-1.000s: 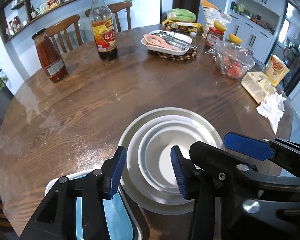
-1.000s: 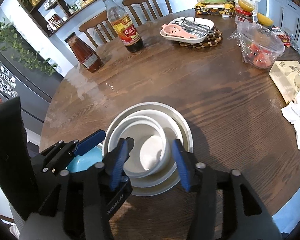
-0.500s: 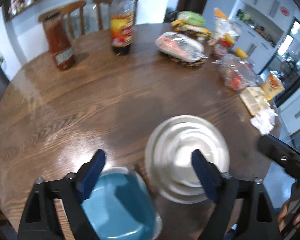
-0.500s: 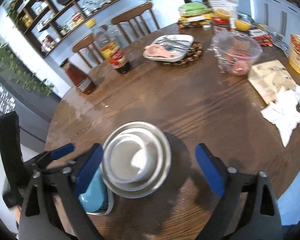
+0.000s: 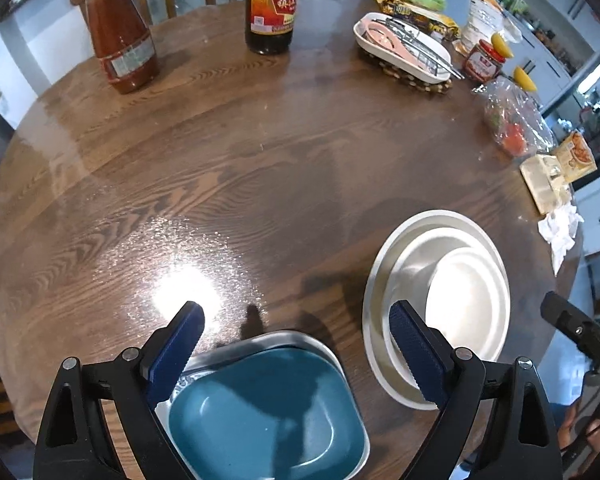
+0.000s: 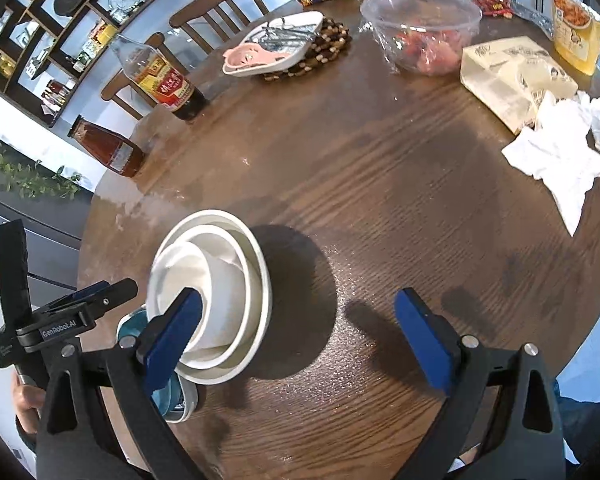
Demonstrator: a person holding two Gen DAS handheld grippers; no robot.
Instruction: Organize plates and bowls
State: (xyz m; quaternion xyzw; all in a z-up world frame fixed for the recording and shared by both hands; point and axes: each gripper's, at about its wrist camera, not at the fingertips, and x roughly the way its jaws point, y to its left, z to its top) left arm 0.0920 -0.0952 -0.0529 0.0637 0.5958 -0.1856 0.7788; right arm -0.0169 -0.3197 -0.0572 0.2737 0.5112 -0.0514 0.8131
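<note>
A stack of white bowls nested on a white plate sits on the round wooden table near its front edge; it also shows in the right wrist view. To its left a teal square dish lies in a metal tray; in the right wrist view the teal dish peeks out behind the stack. My left gripper is open and empty above the teal dish. My right gripper is open and empty, to the right of the stack.
A red sauce jar and a dark vinegar bottle stand at the far side. A white dish of utensils on a beaded trivet, a plastic bowl of fruit, packets and crumpled tissue crowd the right side.
Both grippers have opened wide and pulled back from the white stack. The left one has swung left over the teal dish.
</note>
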